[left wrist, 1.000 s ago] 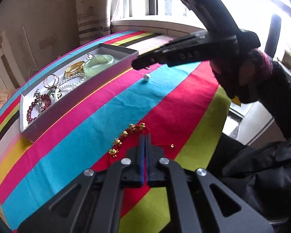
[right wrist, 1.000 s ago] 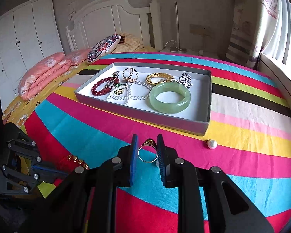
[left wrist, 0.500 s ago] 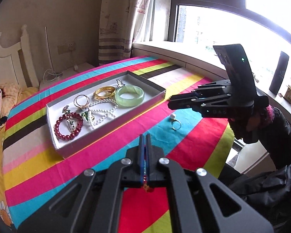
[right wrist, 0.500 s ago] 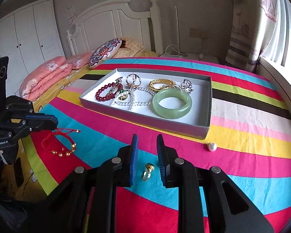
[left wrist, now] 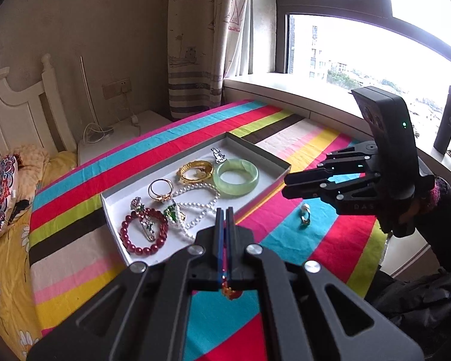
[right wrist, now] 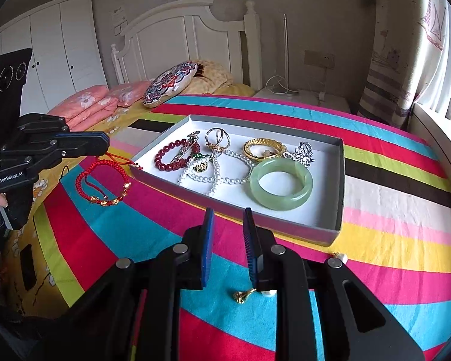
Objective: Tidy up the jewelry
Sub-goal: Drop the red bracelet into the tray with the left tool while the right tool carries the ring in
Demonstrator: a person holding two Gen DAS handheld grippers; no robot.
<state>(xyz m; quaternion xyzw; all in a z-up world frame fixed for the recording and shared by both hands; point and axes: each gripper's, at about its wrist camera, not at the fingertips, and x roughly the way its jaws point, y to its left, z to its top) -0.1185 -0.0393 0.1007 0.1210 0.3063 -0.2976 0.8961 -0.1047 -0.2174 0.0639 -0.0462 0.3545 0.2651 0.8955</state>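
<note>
My left gripper is shut on a red cord bracelet with gold beads, which hangs from it above the striped cloth left of the tray; the same gripper shows in the right wrist view. The grey tray holds a green jade bangle, a gold bangle, a pearl necklace, a dark red bead bracelet, rings and brooches. My right gripper is open and empty above a gold ring lying on the cloth; it also shows in the left wrist view.
A pearl earring lies on the cloth by the tray's near right corner. The striped cloth covers the table. A bed with pillows stands behind, and a window sill runs along the far side.
My left gripper has lifted the red cord bracelet off the cloth and carried it toward the tray. My right gripper let go of the gold ring, which now lies on the cloth.
</note>
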